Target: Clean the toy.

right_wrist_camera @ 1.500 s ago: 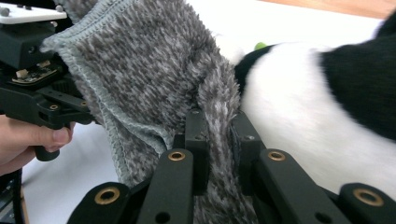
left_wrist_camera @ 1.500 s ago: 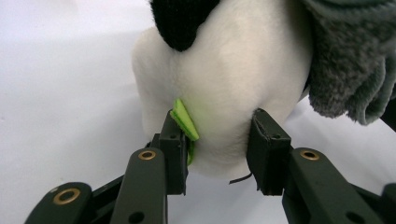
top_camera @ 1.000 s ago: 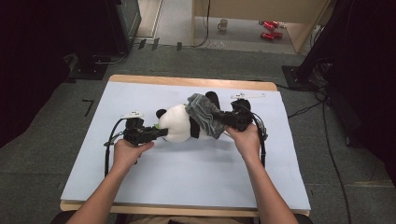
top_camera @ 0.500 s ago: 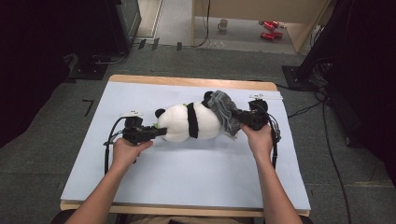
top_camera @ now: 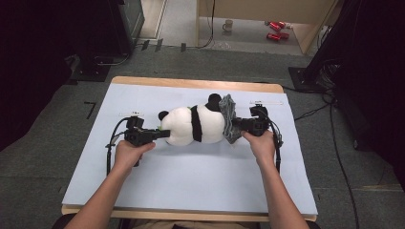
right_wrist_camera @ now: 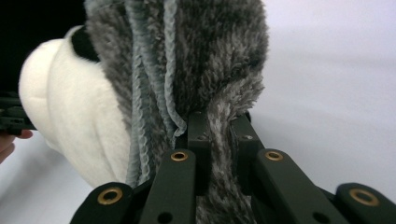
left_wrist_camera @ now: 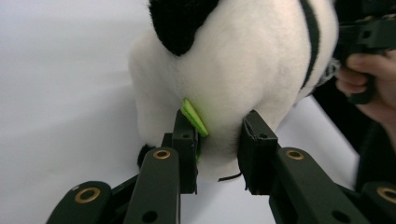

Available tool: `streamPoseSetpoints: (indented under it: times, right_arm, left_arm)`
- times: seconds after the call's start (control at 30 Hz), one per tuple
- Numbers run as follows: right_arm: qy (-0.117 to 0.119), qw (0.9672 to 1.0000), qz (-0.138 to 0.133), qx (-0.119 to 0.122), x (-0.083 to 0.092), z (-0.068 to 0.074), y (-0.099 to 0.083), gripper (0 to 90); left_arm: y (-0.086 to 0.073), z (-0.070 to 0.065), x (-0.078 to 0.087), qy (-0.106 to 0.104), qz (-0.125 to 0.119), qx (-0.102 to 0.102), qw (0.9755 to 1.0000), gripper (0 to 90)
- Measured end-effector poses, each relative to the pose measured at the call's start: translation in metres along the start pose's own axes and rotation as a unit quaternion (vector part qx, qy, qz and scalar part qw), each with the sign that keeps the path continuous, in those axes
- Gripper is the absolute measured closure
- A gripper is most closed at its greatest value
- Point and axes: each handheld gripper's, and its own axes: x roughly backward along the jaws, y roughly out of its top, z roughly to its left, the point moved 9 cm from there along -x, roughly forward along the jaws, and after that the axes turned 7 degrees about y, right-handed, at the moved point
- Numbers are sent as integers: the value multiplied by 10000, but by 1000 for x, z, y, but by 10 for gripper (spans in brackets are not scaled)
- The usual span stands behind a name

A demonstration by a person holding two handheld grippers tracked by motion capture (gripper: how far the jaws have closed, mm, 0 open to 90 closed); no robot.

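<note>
Soft, even overhead light on the table; dark surroundings; close views slightly blurred.

- A lab or test room — grey carpet floor [top_camera: 43, 157] around a white-topped table [top_camera: 191, 186].
- Cables [top_camera: 334, 143] trail at right; dark equipment racks [top_camera: 67, 33] upper left.
- Mug [top_camera: 229, 25] on the floor, top centre.

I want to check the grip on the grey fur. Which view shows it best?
The right gripper view: the fur fills the frame, pinched in the right claw. The high view shows it small, bunched at the panda's end.
</note>
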Motion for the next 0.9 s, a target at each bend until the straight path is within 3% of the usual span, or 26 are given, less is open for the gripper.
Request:
streamPoseSetpoints:
  times: [0.07,0.17,0.33,0.43,0.63,0.8,0.9]
  right_arm:
    - [47,10000,11,47,9,5,5,828]
    - [257,9997,17,57,24,14,11,826]
    - [-6,9998,186,119,28,12,7,824]
    - [101,9998,-158,37,36,13,16,823]
    - [399,9973,-436,436,44,52,32,823]
    - [716,9945,-284,716,29,89,29,822]
    - [709,9942,-79,807,13,95,21,822]
  left_arm:
    - [0,-9,6,-200,117,-5,9997,715]
    - [-2,-17,13,-183,165,-219,9995,709]
    - [-10,-9,6,47,422,-200,9989,704]
    - [-9,-3,2,114,356,-81,9993,699]
    - [-4,5,-3,317,112,-91,9994,686]
    - [0,10,-5,409,-41,-61,9991,678]
    - [0,10,-5,422,-108,-71,9990,664]
